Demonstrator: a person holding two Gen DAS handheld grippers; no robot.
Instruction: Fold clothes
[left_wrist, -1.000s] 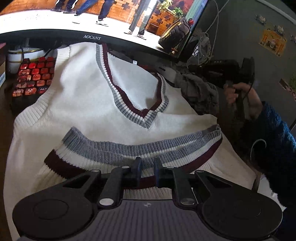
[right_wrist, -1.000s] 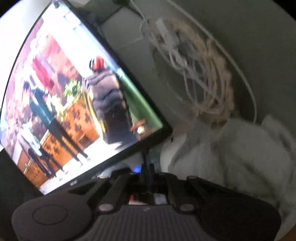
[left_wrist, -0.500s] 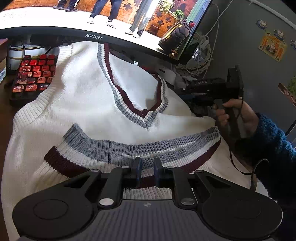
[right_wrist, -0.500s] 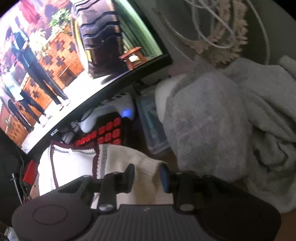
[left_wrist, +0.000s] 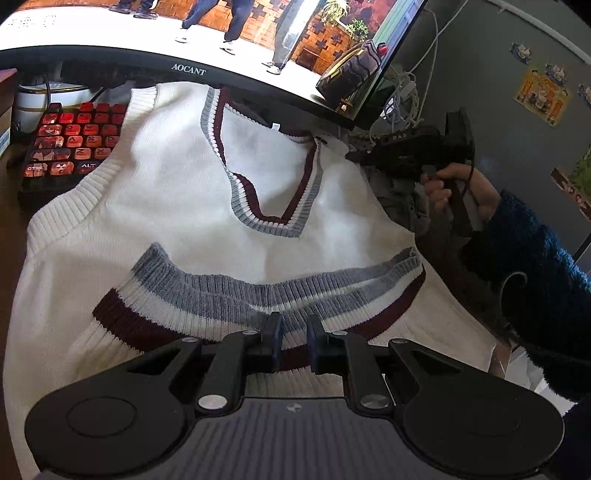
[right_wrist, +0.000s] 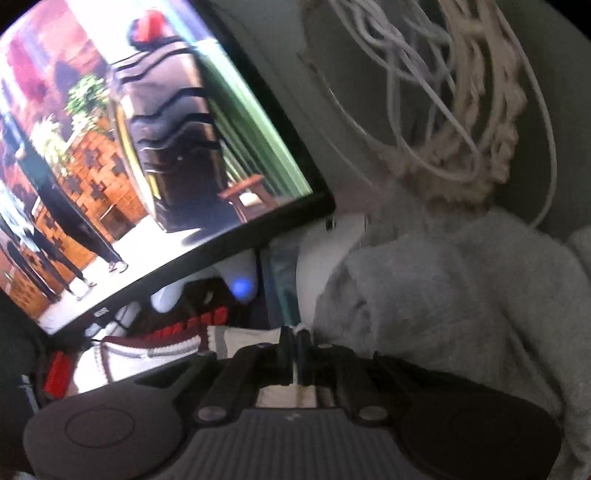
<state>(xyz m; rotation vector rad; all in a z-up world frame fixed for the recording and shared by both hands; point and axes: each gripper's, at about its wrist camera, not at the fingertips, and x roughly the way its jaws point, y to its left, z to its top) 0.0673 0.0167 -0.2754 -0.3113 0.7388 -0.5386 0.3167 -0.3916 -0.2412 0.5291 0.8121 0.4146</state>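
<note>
Centrally, a cream knitted vest (left_wrist: 177, 206) with grey and maroon trim lies spread on the desk in front of the monitor (left_wrist: 207, 40), which serves as the landmark. Its V-neck (left_wrist: 273, 206) points away from the monitor, and its shoulders reach up to the monitor's lower bezel. The striped hem (left_wrist: 280, 295) is folded up over the body of the vest, on the side farthest from the monitor.

The left gripper (left_wrist: 293, 332) sits at that folded hem, its jaws narrowly parted with the maroon band of the hem lying between the fingertips; whether they press the fabric cannot be told.

The right gripper (left_wrist: 354, 157), held by a hand (left_wrist: 458, 188) in a dark blue fuzzy sleeve (left_wrist: 535, 266), is at the vest's shoulder edge near the monitor's right corner. In the right wrist view its fingers (right_wrist: 284, 347) are drawn almost together with a thin strip of cream fabric (right_wrist: 243, 341) between them, so the jaws are closed on the vest's edge.

A red-keyed keyboard (left_wrist: 70, 144) lies under the vest's other side, below the monitor's left part. A grey garment (right_wrist: 443, 302) is heaped beside the monitor's right corner, and coiled white cables (right_wrist: 443, 96) hang on the wall behind that corner. Stickers (left_wrist: 539, 96) dot the wall farther right of the monitor.
</note>
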